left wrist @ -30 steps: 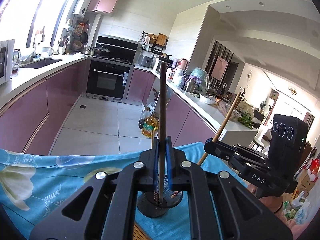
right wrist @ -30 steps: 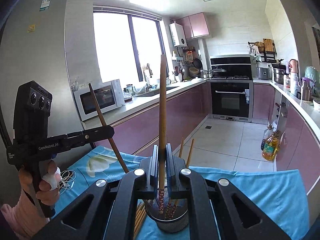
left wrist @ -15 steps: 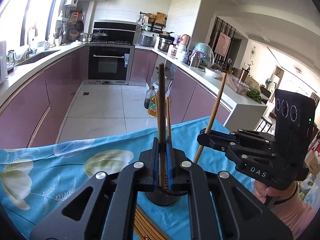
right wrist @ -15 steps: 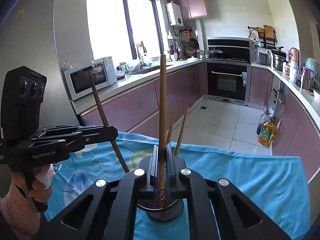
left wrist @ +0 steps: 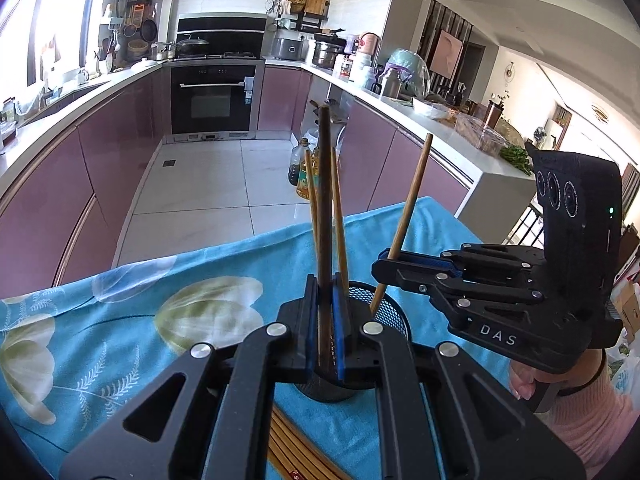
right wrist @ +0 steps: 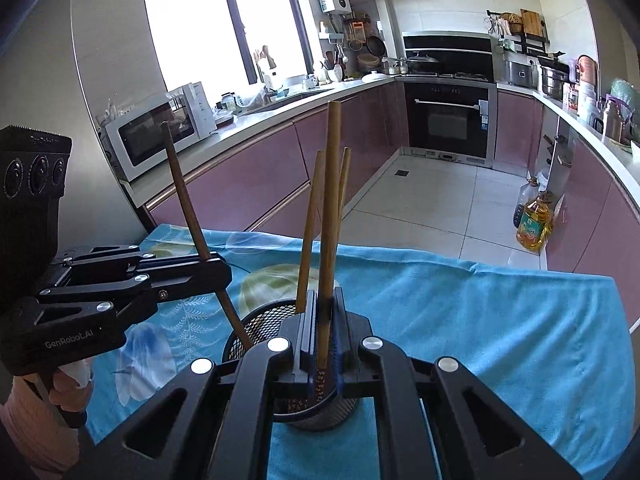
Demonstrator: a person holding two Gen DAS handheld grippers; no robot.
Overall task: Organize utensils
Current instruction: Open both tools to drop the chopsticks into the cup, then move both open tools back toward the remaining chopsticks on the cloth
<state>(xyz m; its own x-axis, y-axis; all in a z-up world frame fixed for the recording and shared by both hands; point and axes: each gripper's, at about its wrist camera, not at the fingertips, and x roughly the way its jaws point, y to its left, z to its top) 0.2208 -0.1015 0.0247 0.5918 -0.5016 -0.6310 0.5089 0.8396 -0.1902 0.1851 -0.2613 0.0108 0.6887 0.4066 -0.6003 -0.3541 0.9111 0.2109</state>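
A black mesh holder (left wrist: 386,314) (right wrist: 256,326) stands on the blue flowered cloth, with two light chopsticks (right wrist: 308,232) upright in it. My left gripper (left wrist: 325,320) (right wrist: 218,270) is shut on a dark chopstick (left wrist: 324,220) (right wrist: 184,192) that slants down, its lower end inside the holder's mouth. Over the holder from the other side, my right gripper (right wrist: 324,320) (left wrist: 384,268) is shut on a lighter chopstick (right wrist: 330,200) (left wrist: 408,208). That chopstick's lower end also dips into the holder. The holder's near side is hidden behind the jaws in each wrist view.
Several loose chopsticks (left wrist: 296,448) lie on the cloth (left wrist: 120,340) just in front of the holder. The table's far edge (right wrist: 480,268) drops to a tiled kitchen floor. Oil bottles (right wrist: 534,224) stand on the floor by pink cabinets. A sleeved hand (left wrist: 560,392) holds the right gripper.
Both grippers have come down with their chopsticks still held, and both views tilt lower. The chopsticks' lower ends now sit in the holder's mouth.
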